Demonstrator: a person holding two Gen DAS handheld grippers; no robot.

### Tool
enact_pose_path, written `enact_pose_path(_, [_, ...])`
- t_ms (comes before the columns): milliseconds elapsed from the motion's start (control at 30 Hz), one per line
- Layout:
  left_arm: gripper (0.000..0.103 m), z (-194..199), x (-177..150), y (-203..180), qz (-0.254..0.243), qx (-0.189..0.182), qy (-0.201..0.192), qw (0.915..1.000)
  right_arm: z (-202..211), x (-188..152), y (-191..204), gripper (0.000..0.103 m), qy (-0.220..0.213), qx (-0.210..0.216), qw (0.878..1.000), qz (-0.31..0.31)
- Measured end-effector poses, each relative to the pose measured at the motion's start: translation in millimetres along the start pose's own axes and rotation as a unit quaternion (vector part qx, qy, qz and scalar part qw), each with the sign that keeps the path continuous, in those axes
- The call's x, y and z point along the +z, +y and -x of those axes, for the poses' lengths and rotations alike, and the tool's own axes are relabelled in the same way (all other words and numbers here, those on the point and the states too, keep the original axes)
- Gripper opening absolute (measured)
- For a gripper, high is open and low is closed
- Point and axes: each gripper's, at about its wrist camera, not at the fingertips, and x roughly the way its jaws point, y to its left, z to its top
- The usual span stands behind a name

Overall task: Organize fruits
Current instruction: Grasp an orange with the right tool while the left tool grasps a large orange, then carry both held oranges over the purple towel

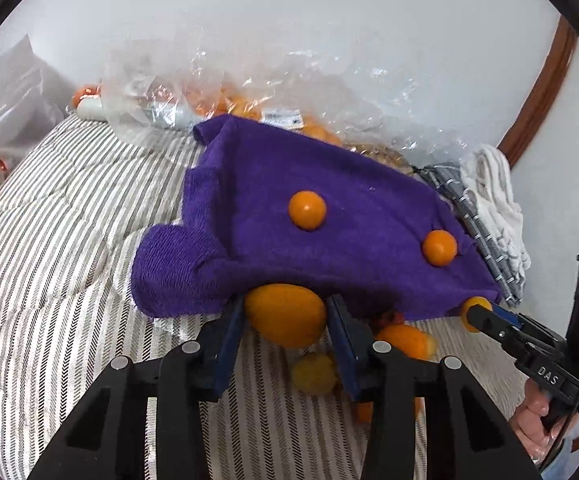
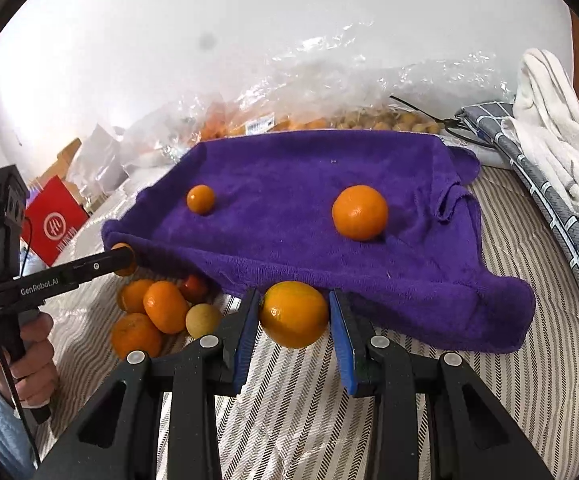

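— On the striped bedcover lies a purple towel, yes? Where is the fruit?

— Two small oranges rest on top of the towel. A pile of fruit sits on the cover near its front edge.

— And the grippers?

— The left gripper is closed on an orange fruit, both blue pads touching it. The right gripper clamps another orange just before the towel's edge.

— Behind the towel?

— A clear plastic bag with more fruit.
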Motion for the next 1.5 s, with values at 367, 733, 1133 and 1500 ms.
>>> enact_pose_path(367, [0.040,14.1,1.8,-10.2,-0.020,-0.016,-0.035,0.9991,12.6,4.2,-14.3,0.035,-0.038,-0.021,0.998,-0.043])
enact_pose_path(733, [0.040,17.8,1.7,-12.9,-0.027,-0.016,-0.045,0.9985,18.4,7.1,-30.5,0.035,-0.059,-0.051,0.994,-0.078])
enact_pose_path(1133, [0.040,27.8,4.2,-9.6,-0.020,-0.023,-0.068,0.9972,26.4,7.2,-40.6,0.035,-0.079,-0.066,0.989,-0.103])
enact_pose_path(1500, [0.040,35.8,3.7,-11.4,-0.024,-0.015,-0.087,0.9958,34.9,9.8,-42.0,0.035,-0.101,-0.085,0.985,-0.107])
